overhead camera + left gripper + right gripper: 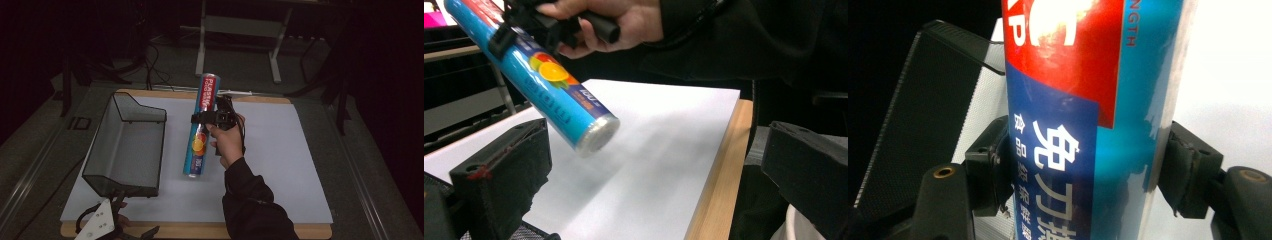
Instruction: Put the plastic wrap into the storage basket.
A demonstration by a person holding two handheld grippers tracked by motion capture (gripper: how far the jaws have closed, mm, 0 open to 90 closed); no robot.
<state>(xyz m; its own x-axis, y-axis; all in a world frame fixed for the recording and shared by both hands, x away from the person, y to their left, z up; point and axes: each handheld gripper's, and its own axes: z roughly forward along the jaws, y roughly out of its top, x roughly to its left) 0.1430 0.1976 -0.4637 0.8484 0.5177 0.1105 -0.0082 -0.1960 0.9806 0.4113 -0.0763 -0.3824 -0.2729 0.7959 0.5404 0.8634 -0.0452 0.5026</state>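
Clearly, the blue roll (201, 127) bears a red label and fruit print.

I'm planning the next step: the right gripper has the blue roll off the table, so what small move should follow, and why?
Probably carry the blue roll leftward toward the black mesh basket. The right gripper is shut on its middle, and the left gripper view shows the roll's end clear of the white table sheet. The basket stands open-topped just left of it, apart from the roll.
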